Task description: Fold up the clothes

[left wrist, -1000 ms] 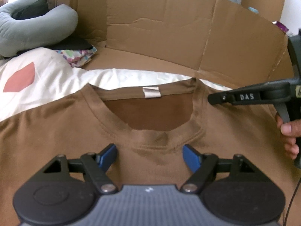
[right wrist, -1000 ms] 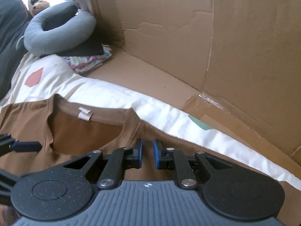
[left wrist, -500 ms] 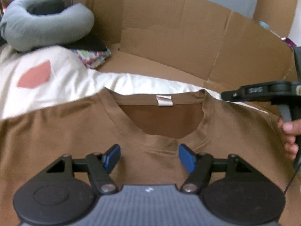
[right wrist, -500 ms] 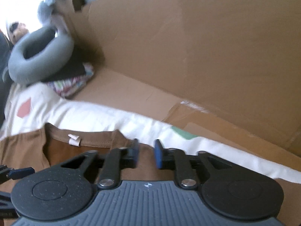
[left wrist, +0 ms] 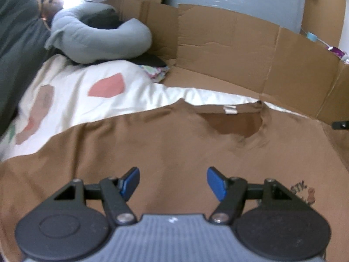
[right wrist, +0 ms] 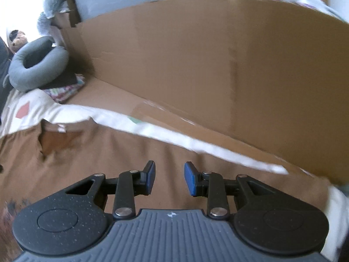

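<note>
Brown T-shirt [left wrist: 174, 144] spread flat on white bedsheet [left wrist: 72, 91], collar at far side, cardboard [left wrist: 229, 54] beyond. No fold visible yet; judged all folding left. Left gripper [left wrist: 172, 182] fingers wide apart, empty. Right gripper [right wrist: 169, 178] fingers apart, empty.

One brown T-shirt [left wrist: 174, 144], two tools, one grey neck pillow [left wrist: 98, 43], one patterned sheet [left wrist: 72, 91]
</note>
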Tool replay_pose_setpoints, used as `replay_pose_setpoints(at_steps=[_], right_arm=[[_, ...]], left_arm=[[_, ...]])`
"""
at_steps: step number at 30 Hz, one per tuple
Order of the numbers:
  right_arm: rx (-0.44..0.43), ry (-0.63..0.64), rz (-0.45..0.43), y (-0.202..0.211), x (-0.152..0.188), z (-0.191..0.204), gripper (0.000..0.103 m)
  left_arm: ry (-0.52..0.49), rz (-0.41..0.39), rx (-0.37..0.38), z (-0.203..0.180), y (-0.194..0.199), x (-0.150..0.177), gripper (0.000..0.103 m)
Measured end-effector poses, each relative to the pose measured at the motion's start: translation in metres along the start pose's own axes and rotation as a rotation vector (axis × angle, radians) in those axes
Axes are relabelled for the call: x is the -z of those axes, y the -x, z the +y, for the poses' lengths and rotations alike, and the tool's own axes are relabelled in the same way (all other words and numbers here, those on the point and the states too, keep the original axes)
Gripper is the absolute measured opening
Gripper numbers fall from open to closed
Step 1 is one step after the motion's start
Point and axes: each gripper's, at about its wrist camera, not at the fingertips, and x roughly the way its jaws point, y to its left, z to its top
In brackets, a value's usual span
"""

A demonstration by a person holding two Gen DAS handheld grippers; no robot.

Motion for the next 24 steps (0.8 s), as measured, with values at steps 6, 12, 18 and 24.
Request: replay_pose_setpoints(at_steps=[6, 12, 18, 24], right_arm=[[0.113, -0.014, 0.023, -0.001, 0.025, -0.031, 0.036], [0.209, -0.034, 0.033, -0.005, 0.035, -0.060, 0.035], [0.331, -0.014, -0.023, 0.017, 0.028, -0.070, 0.035], [0.286, -0.036, -0.042, 0.049, 0.036, -0.064, 0.035]], left_arm=[[0.055, 0.029, -0.023, 0.017, 0.012, 0.017, 0.071], [0.071, 0.057, -0.031, 0.022, 0.016, 0.032, 0.071], [0.093, 0.059, -0.011, 0.016, 0.019, 0.034, 0.071], [0.075, 0.056, 0.019, 0.001, 0.022, 0.030, 0.071]])
